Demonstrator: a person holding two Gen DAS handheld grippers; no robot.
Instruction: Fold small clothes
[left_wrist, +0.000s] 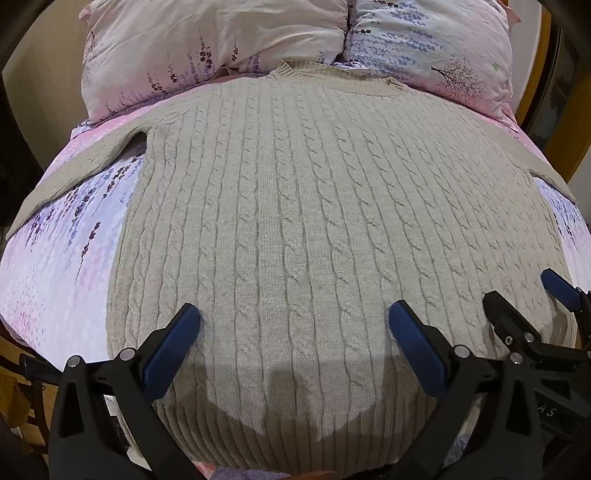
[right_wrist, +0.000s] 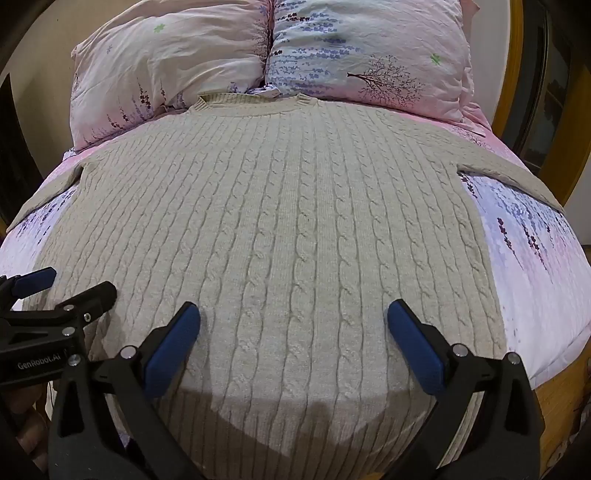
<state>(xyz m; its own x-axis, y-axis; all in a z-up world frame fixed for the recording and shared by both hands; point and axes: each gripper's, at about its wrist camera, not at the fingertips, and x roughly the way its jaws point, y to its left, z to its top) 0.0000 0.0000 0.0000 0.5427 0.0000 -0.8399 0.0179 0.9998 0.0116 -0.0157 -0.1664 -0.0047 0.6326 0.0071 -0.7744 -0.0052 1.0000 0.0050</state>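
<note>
My left gripper (left_wrist: 294, 332) and right gripper (right_wrist: 293, 330) both hang jaws wide apart, empty, over the hem end. Sweater (left_wrist: 295, 221) lies flat on the bed (left_wrist: 55, 277), hem toward me, collar (left_wrist: 332, 75) at the pillows (left_wrist: 221, 44), long axis running away from me. Sleeves out sideways. No fold made yet; all folding left.

A bed sheet (left_wrist: 62, 266) printed with pink and purple flowers covers the bed. Two pillows (right_wrist: 166, 66) in matching fabric lie side by side, touching, at its far end. A wooden bed frame (right_wrist: 557, 398) shows at the right edge.
</note>
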